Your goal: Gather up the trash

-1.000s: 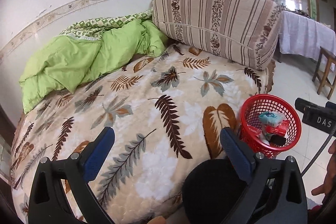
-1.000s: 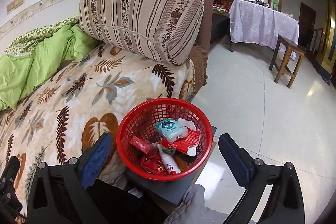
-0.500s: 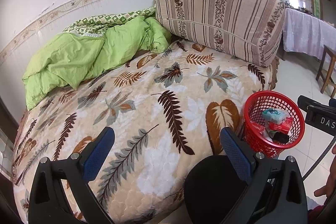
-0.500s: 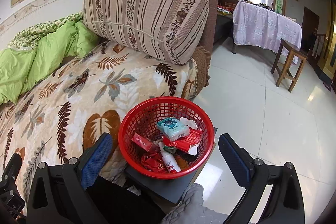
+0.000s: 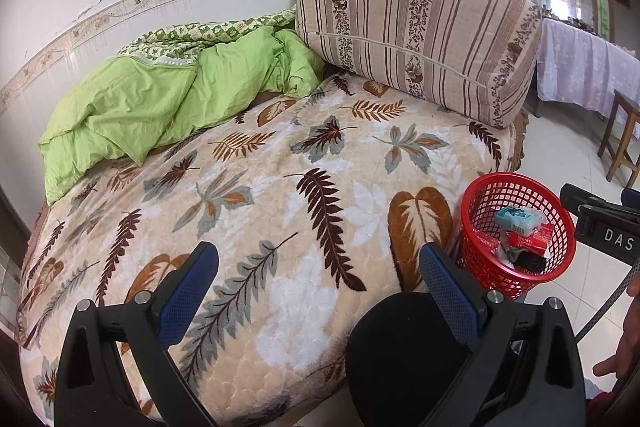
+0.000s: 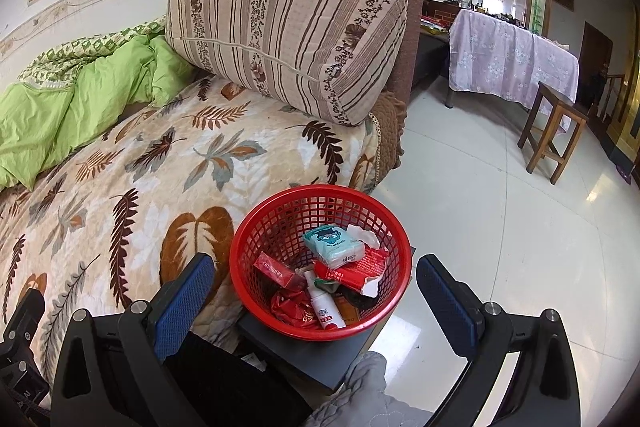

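A red mesh basket (image 6: pixel 260 227) (image 5: pixel 476 211) stands on a dark box beside the bed. Inside it lie a teal tissue pack (image 6: pixel 334 245) (image 5: pixel 518 221), a red cigarette pack (image 6: pixel 276 270), torn red wrappers (image 6: pixel 354 271), crumpled red foil and a small white bottle (image 6: pixel 323 309). My right gripper (image 6: pixel 316 287) is open, its blue pads either side of the basket and nearer to me than it, nothing between them. My left gripper (image 5: pixel 318 281) is open over the leaf-patterned blanket (image 5: pixel 248 203), holding nothing. No loose trash shows on the blanket.
A green quilt (image 5: pixel 160 99) lies bunched at the bed's far left. A striped bolster (image 5: pixel 416 39) leans on the brown headboard. On the tiled floor (image 6: pixel 500 227) stand a wooden stool (image 6: pixel 554 131) and a cloth-covered table (image 6: pixel 512 55). A hand (image 5: pixel 624 351) shows at the right edge.
Both cameras have pulled back and risen slightly, so more of the bed shows. The basket's contents are unchanged and both grippers stay open.
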